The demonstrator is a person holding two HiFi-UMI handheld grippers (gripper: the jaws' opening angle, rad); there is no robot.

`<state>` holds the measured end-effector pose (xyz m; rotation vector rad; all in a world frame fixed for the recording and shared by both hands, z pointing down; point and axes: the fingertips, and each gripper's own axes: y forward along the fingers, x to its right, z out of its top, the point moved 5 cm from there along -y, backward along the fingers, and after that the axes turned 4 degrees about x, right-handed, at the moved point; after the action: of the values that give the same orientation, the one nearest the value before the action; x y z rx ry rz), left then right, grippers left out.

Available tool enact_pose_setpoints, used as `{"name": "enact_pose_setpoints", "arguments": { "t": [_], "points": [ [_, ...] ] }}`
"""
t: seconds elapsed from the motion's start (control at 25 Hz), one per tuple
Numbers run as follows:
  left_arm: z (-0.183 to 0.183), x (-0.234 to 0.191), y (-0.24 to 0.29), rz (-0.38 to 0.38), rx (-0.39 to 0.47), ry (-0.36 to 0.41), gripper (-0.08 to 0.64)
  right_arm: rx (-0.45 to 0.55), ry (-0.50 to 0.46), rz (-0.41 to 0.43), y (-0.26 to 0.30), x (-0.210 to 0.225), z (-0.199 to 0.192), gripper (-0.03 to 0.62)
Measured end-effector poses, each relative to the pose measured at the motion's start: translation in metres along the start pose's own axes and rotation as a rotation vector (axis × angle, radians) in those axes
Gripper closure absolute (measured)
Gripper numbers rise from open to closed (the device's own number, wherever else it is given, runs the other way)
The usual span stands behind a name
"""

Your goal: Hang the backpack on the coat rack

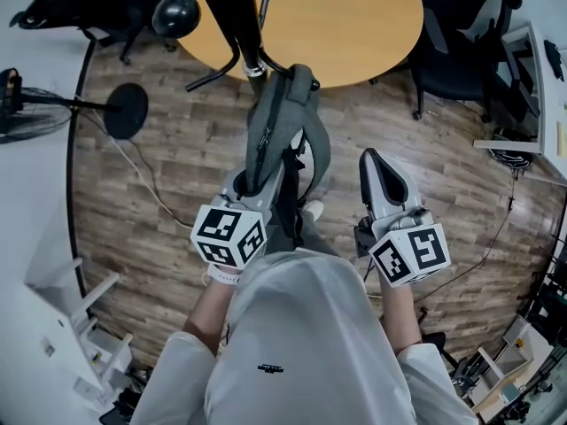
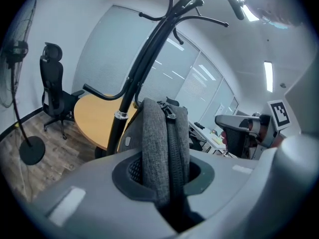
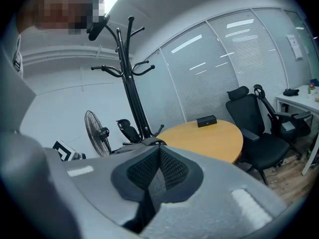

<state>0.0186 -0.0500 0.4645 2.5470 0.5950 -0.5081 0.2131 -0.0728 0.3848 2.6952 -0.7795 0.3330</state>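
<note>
A grey backpack (image 1: 282,124) with a black zip hangs upright in front of me, its top close to the black coat rack (image 1: 232,14). My left gripper (image 1: 255,182) is shut on the backpack's edge. In the left gripper view the backpack (image 2: 160,139) is pinched between the jaws, and the coat rack (image 2: 145,59) rises just behind it, its hooks overhead. My right gripper (image 1: 373,164) floats to the right of the backpack and apart from it, shut with nothing in it. In the right gripper view the coat rack (image 3: 132,83) stands to the left.
A round wooden table (image 1: 354,16) stands behind the rack. A floor fan (image 1: 34,104) with a round base (image 1: 126,111) is at the left, black office chairs (image 1: 452,51) at the right, and a white desk (image 1: 532,78) at the far right. A cable crosses the wooden floor.
</note>
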Motion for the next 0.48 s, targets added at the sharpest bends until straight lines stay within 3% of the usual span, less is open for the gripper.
{"name": "enact_pose_setpoints", "arguments": {
  "t": [0.48],
  "points": [
    [-0.021, -0.033, 0.012, 0.032, -0.026, 0.037, 0.451, -0.003, 0.007, 0.006, 0.005, -0.001, 0.0, 0.591]
  ]
}}
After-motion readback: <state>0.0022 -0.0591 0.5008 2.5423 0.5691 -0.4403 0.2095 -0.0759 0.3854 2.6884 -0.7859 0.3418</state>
